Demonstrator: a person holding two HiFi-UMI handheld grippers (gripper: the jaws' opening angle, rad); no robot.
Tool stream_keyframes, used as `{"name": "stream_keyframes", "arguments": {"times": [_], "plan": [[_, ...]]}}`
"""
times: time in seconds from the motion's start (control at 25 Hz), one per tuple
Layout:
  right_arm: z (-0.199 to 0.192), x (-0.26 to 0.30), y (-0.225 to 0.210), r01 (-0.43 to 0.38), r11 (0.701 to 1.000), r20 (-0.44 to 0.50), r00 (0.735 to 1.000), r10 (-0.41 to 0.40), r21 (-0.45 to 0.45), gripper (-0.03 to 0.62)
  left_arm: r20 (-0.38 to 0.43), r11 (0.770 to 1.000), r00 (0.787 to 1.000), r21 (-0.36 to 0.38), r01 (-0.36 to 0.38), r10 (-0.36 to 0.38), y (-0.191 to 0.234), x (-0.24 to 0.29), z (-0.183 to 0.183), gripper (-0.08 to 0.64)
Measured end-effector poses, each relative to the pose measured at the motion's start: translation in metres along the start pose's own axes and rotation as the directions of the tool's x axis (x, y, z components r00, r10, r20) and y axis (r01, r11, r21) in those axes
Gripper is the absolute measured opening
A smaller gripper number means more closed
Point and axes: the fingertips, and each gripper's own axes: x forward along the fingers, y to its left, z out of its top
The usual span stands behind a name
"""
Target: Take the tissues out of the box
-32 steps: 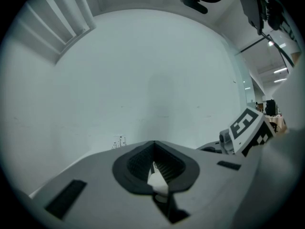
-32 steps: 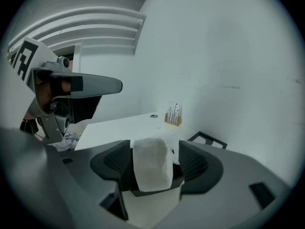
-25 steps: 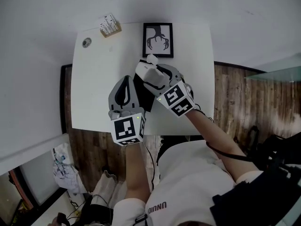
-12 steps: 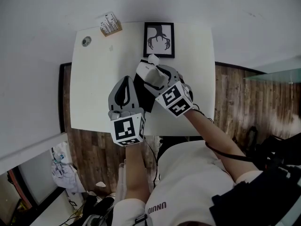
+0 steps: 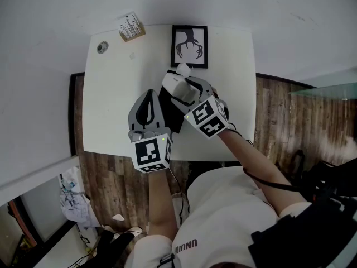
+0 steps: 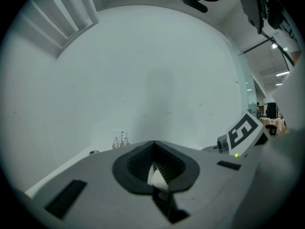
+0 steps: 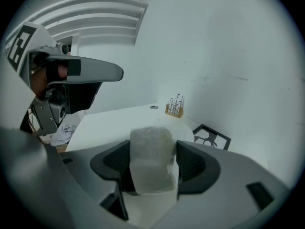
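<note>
In the head view, the right gripper (image 5: 179, 80) holds a white tissue (image 5: 178, 85) over the tabletop (image 5: 114, 94), just on the person's side of the framed picture (image 5: 189, 46). The left gripper (image 5: 149, 97) hangs farther from that picture, beside a black box (image 5: 170, 115). The left gripper view shows its 2 fingers (image 6: 136, 162) clenched together, with a white sliver low between them that I cannot identify. In the right gripper view, the 2 fingers (image 7: 196, 163) clamp the tissue (image 7: 152, 159), with the framed picture (image 7: 211, 140) lying beyond it.
</note>
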Motion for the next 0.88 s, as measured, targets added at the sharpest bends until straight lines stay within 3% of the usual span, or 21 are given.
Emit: {"name": "stream_keyframes", "arguments": {"times": [0.88], "plan": [[0.0029,-0.0047,-0.0023,-0.017,1.000,0.009,1.000,0.017,-0.005,0.230,-0.004,1.000,1.000,-0.008,-0.011,0.010,0.0026,-0.0007,-0.0028,0.012]]}}
